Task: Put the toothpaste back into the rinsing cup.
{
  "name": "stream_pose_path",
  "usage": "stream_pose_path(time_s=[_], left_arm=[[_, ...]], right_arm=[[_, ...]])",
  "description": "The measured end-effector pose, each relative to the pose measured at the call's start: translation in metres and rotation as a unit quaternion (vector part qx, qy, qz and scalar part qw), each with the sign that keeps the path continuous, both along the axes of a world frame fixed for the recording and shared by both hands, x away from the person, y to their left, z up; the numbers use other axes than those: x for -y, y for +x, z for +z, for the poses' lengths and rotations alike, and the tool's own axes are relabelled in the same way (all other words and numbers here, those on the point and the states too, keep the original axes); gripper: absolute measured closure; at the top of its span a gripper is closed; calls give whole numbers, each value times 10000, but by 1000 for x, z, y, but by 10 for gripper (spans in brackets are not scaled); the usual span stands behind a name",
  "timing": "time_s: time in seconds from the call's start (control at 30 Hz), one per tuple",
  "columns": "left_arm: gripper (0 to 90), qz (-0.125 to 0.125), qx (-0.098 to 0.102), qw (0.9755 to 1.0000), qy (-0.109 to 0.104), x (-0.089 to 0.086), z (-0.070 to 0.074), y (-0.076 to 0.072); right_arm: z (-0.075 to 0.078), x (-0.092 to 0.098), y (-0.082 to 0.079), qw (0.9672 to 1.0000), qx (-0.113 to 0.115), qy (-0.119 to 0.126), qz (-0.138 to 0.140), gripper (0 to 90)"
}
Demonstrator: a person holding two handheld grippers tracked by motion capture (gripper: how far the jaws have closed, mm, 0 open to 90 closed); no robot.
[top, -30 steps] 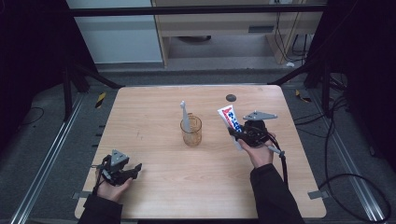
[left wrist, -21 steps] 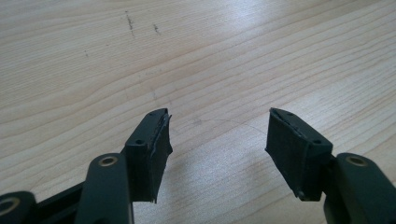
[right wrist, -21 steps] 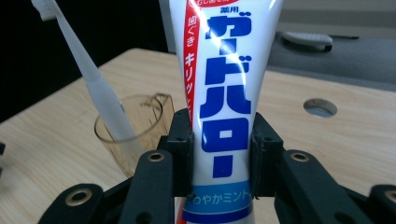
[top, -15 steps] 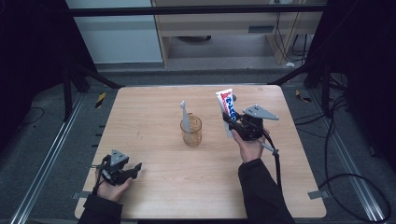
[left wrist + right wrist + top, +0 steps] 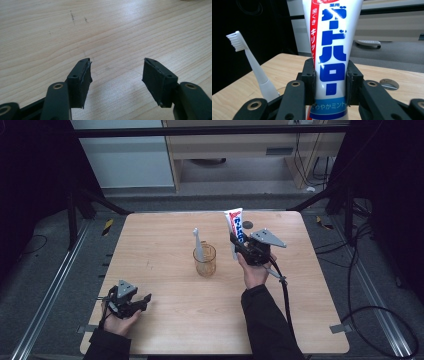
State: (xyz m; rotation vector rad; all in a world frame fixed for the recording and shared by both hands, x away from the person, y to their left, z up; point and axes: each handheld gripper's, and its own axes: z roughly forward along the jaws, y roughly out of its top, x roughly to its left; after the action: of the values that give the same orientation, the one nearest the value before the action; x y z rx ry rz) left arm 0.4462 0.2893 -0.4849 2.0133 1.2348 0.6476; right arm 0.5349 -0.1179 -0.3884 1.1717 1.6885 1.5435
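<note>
My right gripper (image 5: 239, 245) is shut on a white toothpaste tube (image 5: 235, 224) with red and blue lettering, held upright above the table just right of the cup. In the right gripper view the tube (image 5: 331, 60) stands between the two pads (image 5: 310, 82). An amber glass cup (image 5: 205, 261) sits mid-table with a white toothbrush (image 5: 198, 245) standing in it; the toothbrush (image 5: 252, 65) shows left of the tube. My left gripper (image 5: 137, 302) rests near the front left edge, and its jaws (image 5: 116, 77) stand open with bare wood between them.
A small round dark cap or disc (image 5: 248, 225) lies on the wooden table (image 5: 165, 320) behind the tube. A cable (image 5: 287, 300) trails from the right gripper along the forearm. Dark frame posts flank the table and a cabinet stands beyond it.
The right hand has carried the toothpaste tube leftward, toward the cup, and turned it more upright. The left gripper has stayed where it was.
</note>
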Motion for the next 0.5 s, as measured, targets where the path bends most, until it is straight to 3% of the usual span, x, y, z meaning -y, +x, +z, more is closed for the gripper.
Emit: stream_pose_path(time_s=[0.23,0.5], left_arm=[[390,12,46,10000,-13,-1,0,0],[390,17,73,10000,-33,0,1,0]], right_arm=[[-3,-14,7,9999,69,109,-50,675],[-3,-30,12,9992,253,97,-291,675]])
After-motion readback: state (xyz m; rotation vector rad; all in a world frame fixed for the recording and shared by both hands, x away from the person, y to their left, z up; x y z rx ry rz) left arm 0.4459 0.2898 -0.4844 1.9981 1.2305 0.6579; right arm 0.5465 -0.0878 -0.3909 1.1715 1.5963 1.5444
